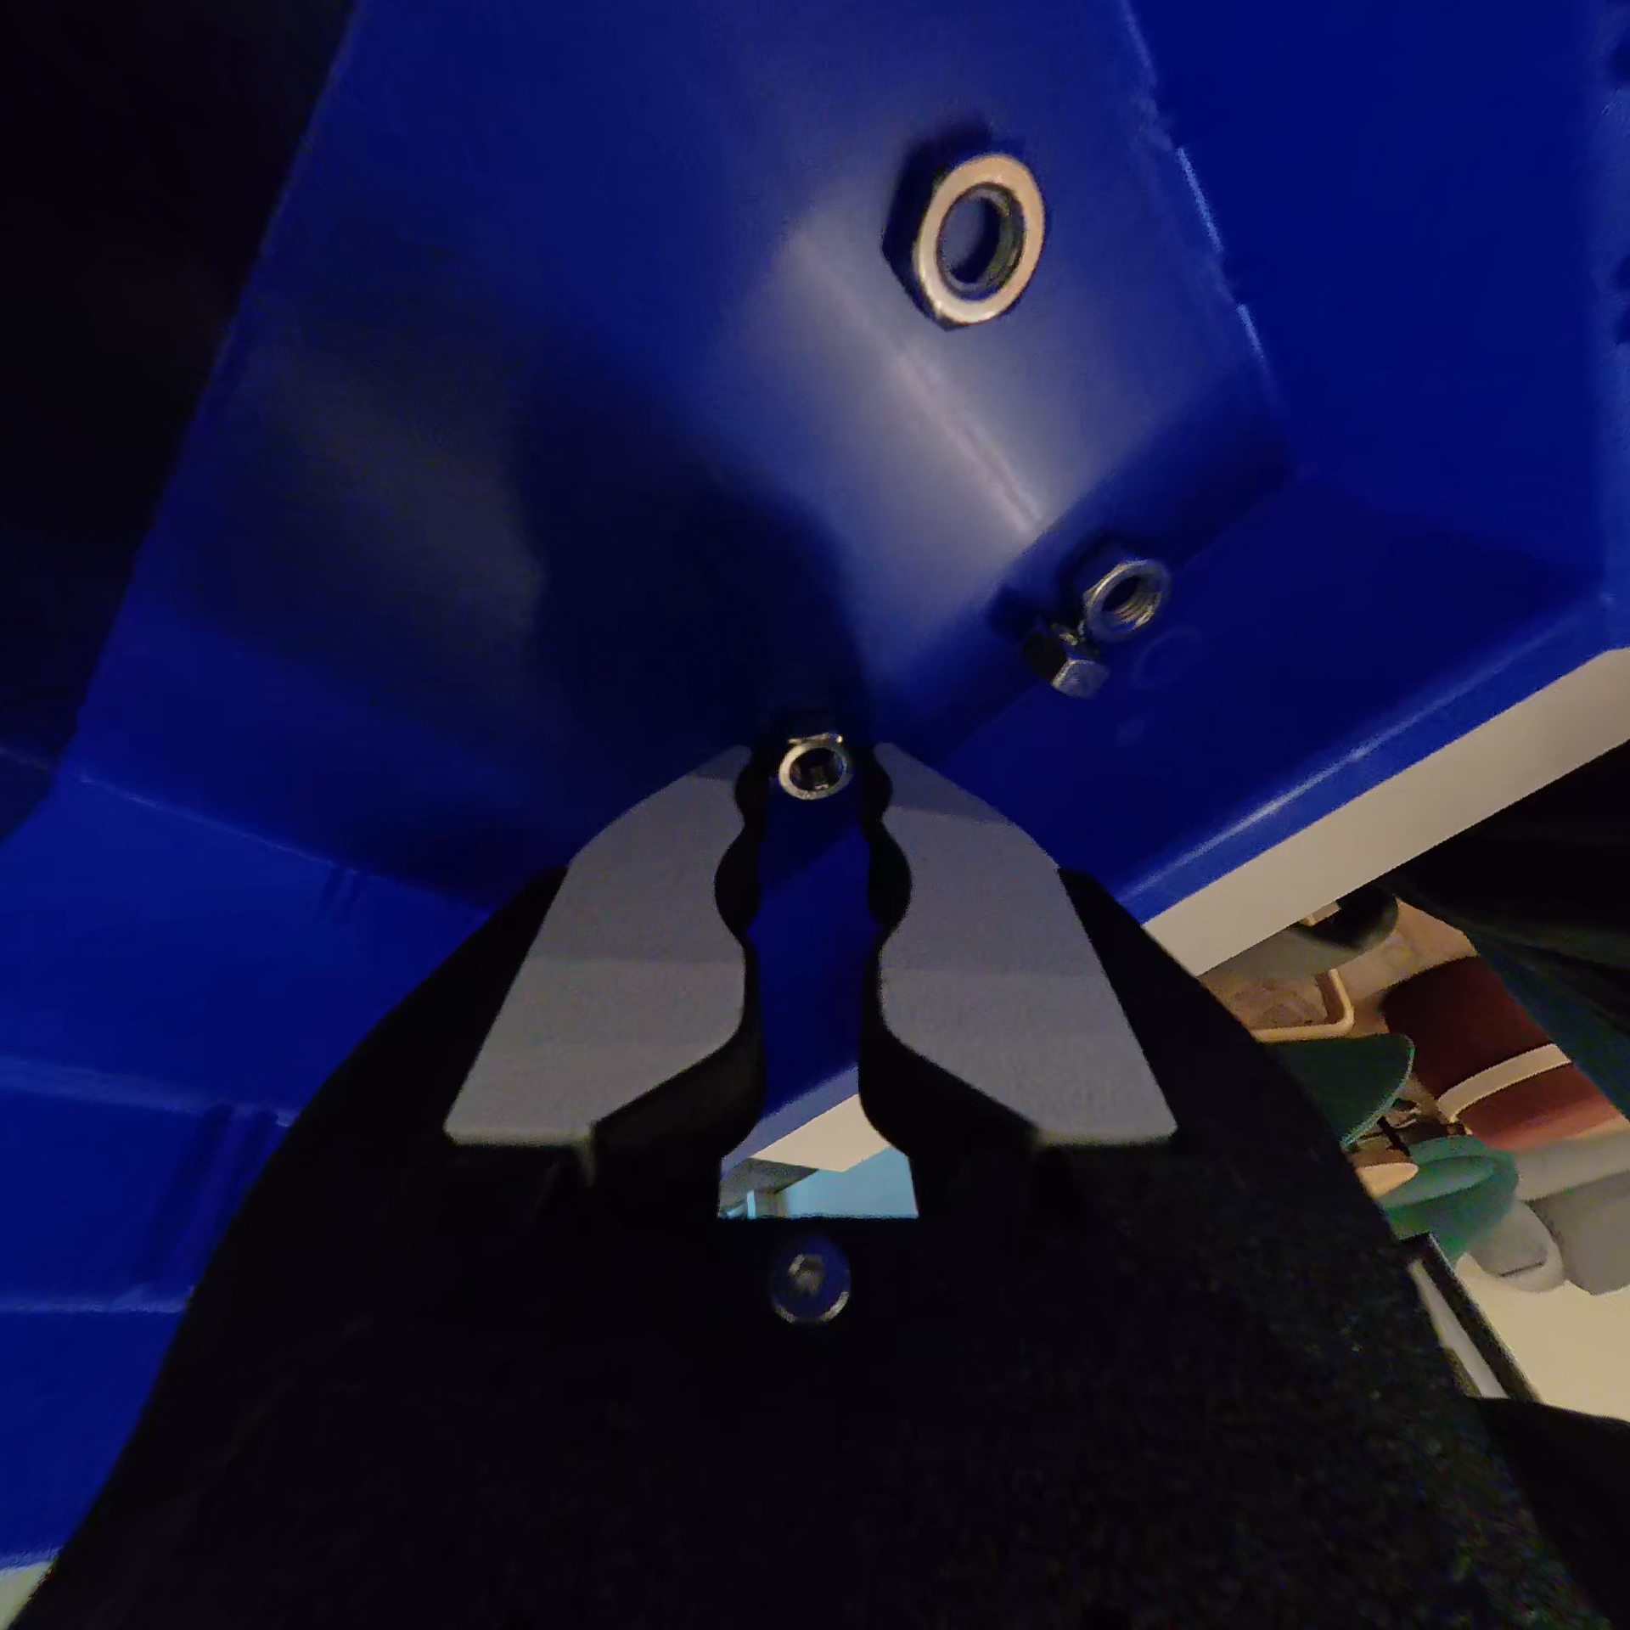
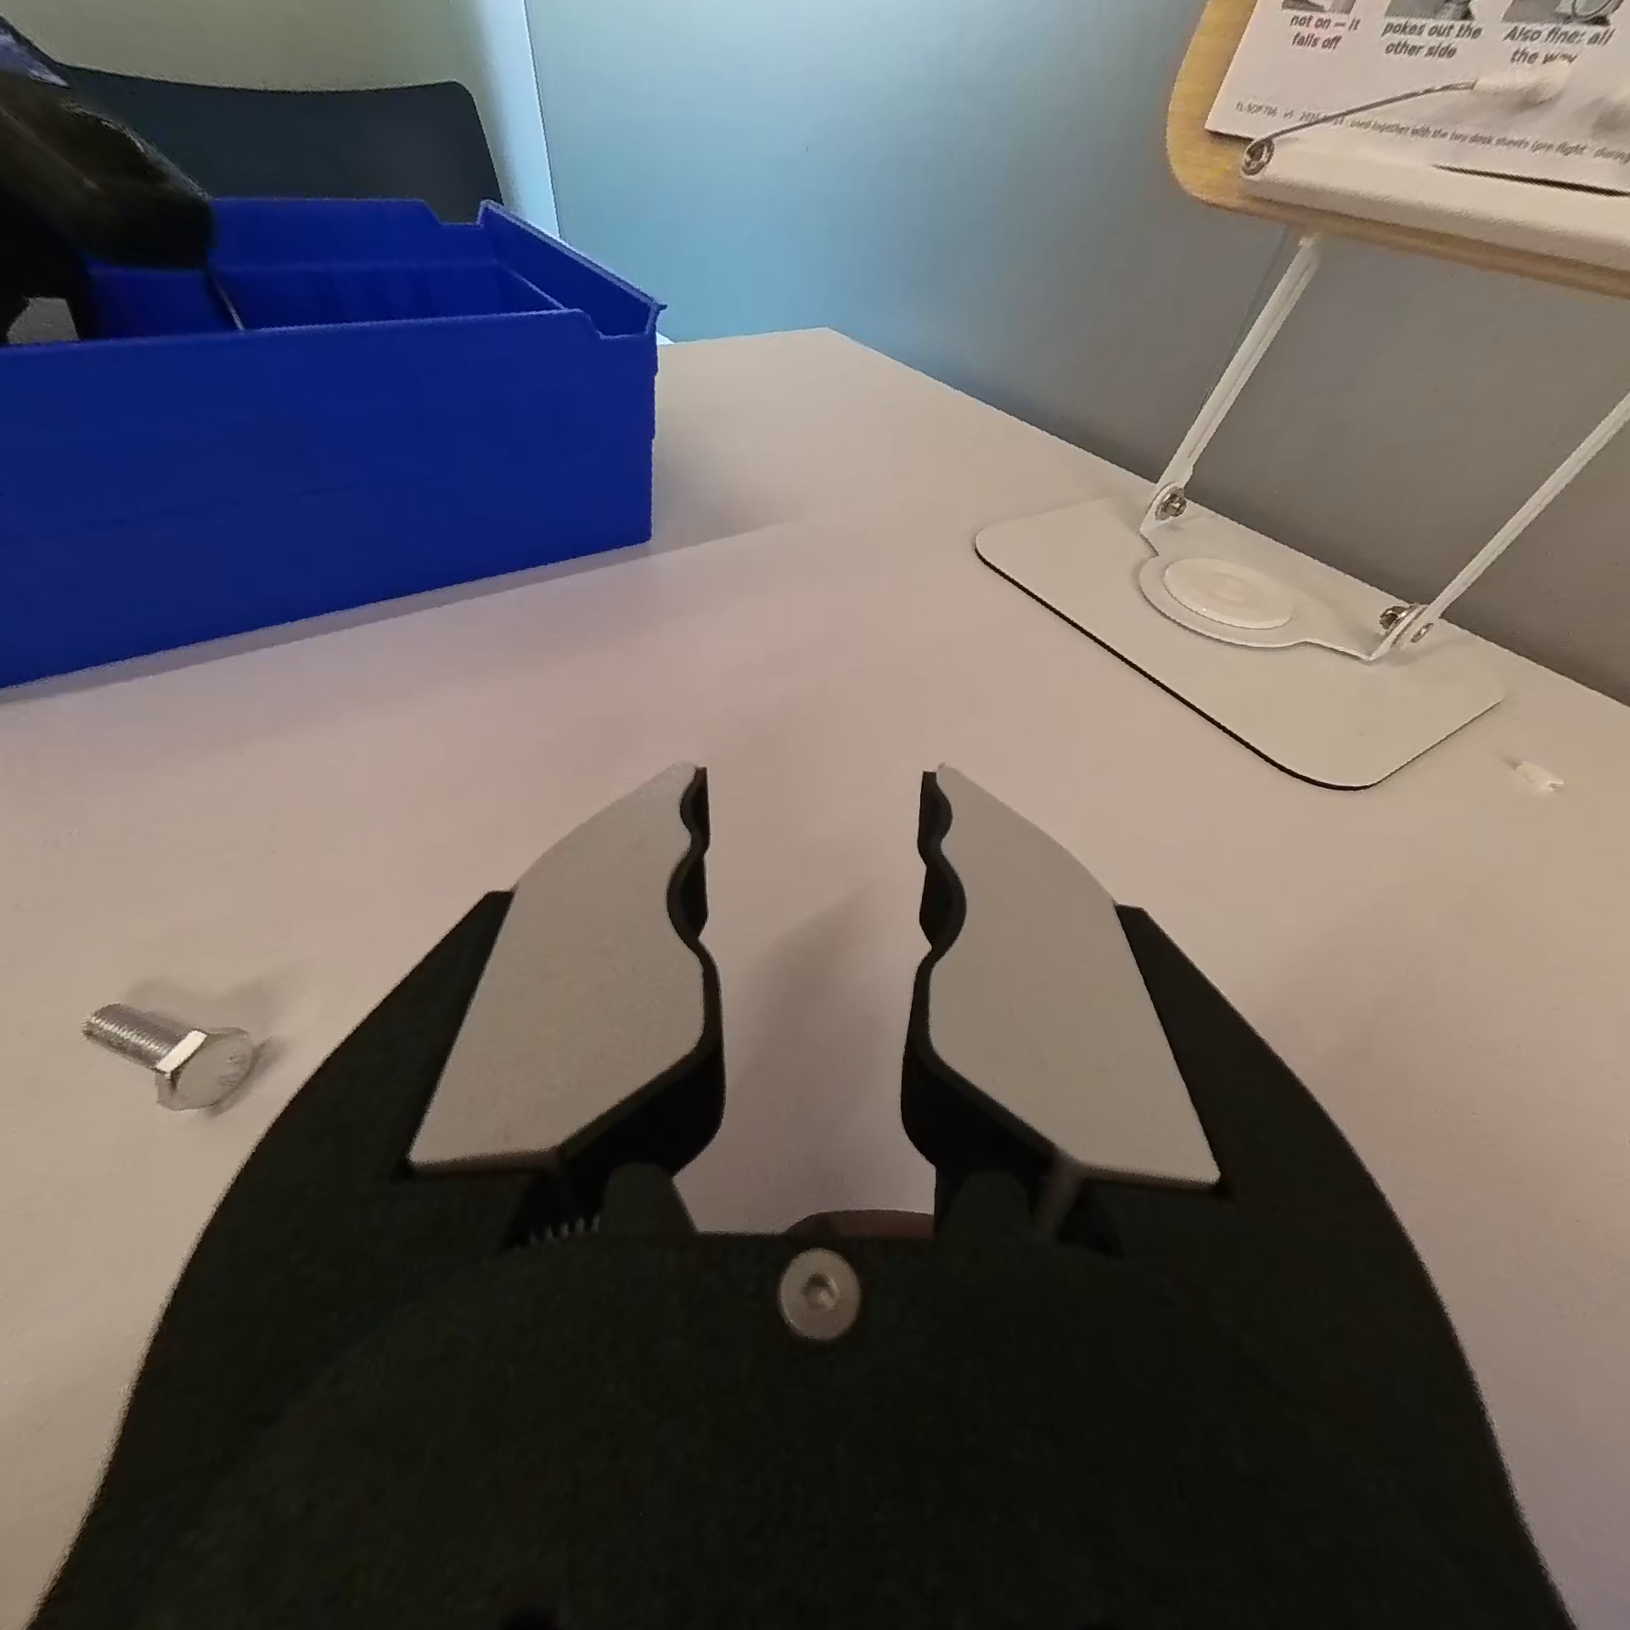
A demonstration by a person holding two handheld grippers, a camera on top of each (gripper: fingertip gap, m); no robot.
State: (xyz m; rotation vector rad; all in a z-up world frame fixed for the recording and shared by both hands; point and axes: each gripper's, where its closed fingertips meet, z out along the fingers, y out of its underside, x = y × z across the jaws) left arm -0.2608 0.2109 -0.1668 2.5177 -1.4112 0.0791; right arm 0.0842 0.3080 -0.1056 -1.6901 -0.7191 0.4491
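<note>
L gripper (image 1: pixel 811 767) is down inside the blue bin (image 1: pixel 529 353), a small silver nut (image 1: pixel 813 766) between its tips w/ slim gaps each side, so not clamped. A big nut (image 1: pixel 970 238) and two more nuts (image 1: pixel 1102 609) lie on the bin floor nearby. R gripper (image 2: pixel 813 781) is spread wide over the white table (image 2: pixel 794 617), nothing in it; a silver bolt (image 2: pixel 176 1054) lies to its left, bin behind, white stand (image 2: pixel 1235 617) at right.

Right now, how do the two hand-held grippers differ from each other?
The left hand-held gripper reaches into a blue bin; the right hand-held gripper is over the white table. The left one's fingers stand close together, the right one's wide apart. A small silver fastener sits between the left fingertips, though whether it is gripped is unclear; nothing lies between the right ones. Both have black bodies and grey finger plates.
</note>
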